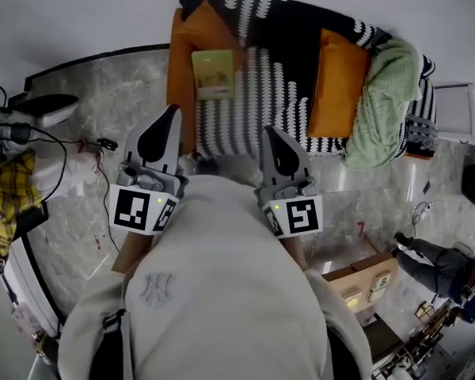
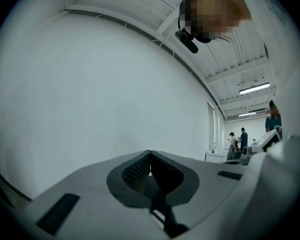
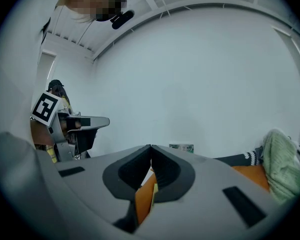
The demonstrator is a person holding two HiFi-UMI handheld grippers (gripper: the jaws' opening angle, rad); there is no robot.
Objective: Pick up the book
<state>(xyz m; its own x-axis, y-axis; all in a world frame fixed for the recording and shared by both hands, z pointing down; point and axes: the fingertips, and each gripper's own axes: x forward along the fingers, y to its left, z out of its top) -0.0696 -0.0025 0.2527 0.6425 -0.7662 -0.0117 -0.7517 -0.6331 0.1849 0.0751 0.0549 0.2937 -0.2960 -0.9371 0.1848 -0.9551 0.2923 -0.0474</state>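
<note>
You hold both tools out level in front of your chest, side by side and well apart. The left tool has its jaws together with nothing between them; in its own view the two dark pads meet at the tips against a bare white wall. The right tool is closed the same way and also empty. In its own view the tips touch, and only orange fabric shows through the slit lower down.

The book, with a pale yellow-green cover, lies flat on the sofa ahead of you, on the black-and-white striped cover. It sits just right of the left orange cushion and beyond the tip of the left tool. Neither tool touches it.

Further right on the sofa, a second orange cushion leans beside a green knitted blanket. The sofa stands on a pale marbled floor. A yellow checked cloth lies at your near left, and an open cardboard box sits at your near right.
</note>
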